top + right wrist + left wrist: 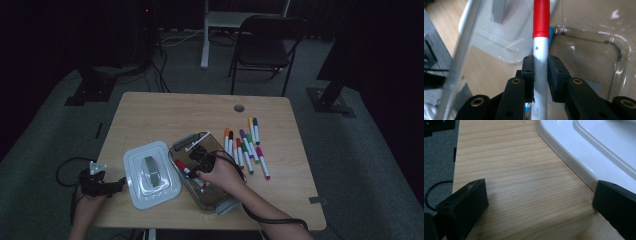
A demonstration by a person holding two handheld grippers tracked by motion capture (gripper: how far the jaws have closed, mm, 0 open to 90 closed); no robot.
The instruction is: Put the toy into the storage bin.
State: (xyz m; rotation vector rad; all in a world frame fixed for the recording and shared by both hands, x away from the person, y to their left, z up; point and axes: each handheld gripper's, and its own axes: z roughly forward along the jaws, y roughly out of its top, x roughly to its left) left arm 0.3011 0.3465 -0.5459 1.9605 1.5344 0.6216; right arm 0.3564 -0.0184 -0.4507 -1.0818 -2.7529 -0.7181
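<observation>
My right gripper is clamped on a red-capped marker, its jaws pressed against the white barrel just below the cap. In the high view that gripper sits low and centre in the frame, over the clear container, and the marker points toward the upper left, its red end near the container's left wall. In the right gripper view I see the container's transparent wall and rounded corner at the right of the frame, and something blue just behind the marker; what it is I cannot tell.

My left gripper rests at the lower left of the high view, by the desk's edge. In the left gripper view its jaws stand wide apart with bare wood between them, holding nothing; the white lid fills the upper right there, its rim just beside the right-hand jaw.

The lid lies flat just left of the container. A loose spread of coloured markers lies on the desk to the container's right.
</observation>
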